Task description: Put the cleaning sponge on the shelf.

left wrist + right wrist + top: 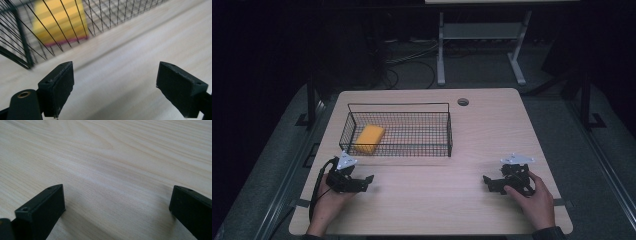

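Resting on the table (432, 200), my left gripper (368, 179) and right gripper (488, 181) both have their jaws spread wide, grasping nothing. No readable writing appears on anything. A yellow sponge (369, 138), rectangular with a pink underside edge, lies in the wire basket's (447, 131) left end; the left gripper view shows it blurred and crossed by mesh, its top cut off.

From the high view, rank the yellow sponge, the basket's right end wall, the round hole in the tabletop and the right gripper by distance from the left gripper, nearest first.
1. yellow sponge, in the basket's left end, just beyond the left gripper.
2. basket's right end wall, farther right.
3. right gripper, across the table's near side.
4. round hole, at the far edge; too close with 3 to call.
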The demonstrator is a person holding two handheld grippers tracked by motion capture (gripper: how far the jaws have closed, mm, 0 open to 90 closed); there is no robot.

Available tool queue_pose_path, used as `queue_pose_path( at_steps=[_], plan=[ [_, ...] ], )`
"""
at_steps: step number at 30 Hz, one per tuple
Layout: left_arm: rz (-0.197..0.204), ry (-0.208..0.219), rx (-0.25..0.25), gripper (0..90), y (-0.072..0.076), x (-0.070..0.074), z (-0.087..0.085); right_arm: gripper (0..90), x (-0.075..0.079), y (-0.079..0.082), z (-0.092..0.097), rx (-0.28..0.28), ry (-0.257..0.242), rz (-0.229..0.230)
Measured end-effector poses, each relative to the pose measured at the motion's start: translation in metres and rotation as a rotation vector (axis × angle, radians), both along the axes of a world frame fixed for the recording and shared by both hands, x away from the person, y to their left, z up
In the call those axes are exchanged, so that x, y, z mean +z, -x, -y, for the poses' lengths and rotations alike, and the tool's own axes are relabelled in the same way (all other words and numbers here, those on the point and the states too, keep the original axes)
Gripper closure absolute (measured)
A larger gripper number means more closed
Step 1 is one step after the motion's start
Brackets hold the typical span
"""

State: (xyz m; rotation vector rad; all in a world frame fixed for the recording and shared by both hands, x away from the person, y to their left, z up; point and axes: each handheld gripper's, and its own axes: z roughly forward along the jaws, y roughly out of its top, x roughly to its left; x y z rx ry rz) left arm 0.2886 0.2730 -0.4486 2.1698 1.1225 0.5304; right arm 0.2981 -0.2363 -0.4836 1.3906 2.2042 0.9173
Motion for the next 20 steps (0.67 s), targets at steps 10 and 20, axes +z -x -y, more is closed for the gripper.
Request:
queue_pose_path(
  at_steps=[10,20],
  plan=[
    [-0.027,-0.009,0.013,13.9,0.002,-0.016,-0.006,0.0,0.0,0.0,0.0,0.0,0.0,0.0],
    [-0.04,0.032,0.018,12.7,0.002,-0.021,-0.011,0.0,0.0,0.0,0.0,0.0,-0.001,-0.001]
  ],
)
